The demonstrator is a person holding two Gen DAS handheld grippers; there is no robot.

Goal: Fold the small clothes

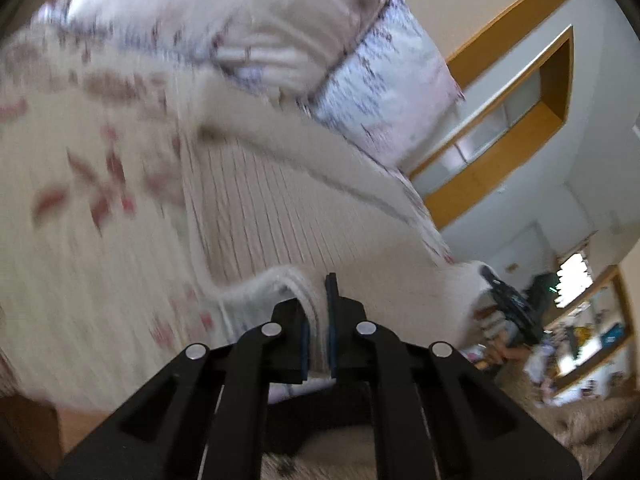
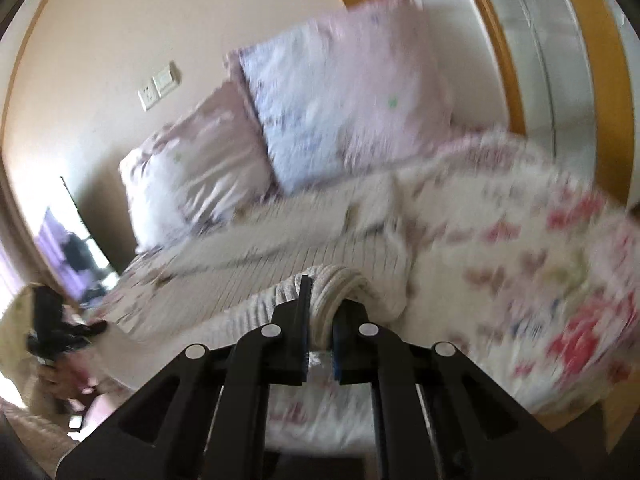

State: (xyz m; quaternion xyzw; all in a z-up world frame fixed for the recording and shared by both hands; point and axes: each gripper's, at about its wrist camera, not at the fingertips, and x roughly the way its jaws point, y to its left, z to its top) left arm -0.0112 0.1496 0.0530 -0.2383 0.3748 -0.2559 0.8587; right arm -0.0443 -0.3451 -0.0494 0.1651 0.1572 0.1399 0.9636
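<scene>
A cream ribbed knit garment (image 1: 272, 208) lies stretched across the bed, blurred by motion. In the left wrist view my left gripper (image 1: 316, 300) is shut on a bunched fold of its near edge. The garment runs right to the other gripper (image 1: 510, 304), held in a hand. In the right wrist view my right gripper (image 2: 326, 300) is shut on a thick roll of the same garment (image 2: 280, 256). The left gripper (image 2: 50, 320) shows as a dark shape at the far left, with cloth hanging at it.
A floral bed cover (image 2: 520, 260) lies under and beside the garment. Two pillows (image 2: 340, 92) (image 2: 200, 160) lean against the wall at the head of the bed. Wood-framed cupboards (image 1: 520, 120) stand beyond. A cluttered carpeted floor (image 1: 580, 420) is beside the bed.
</scene>
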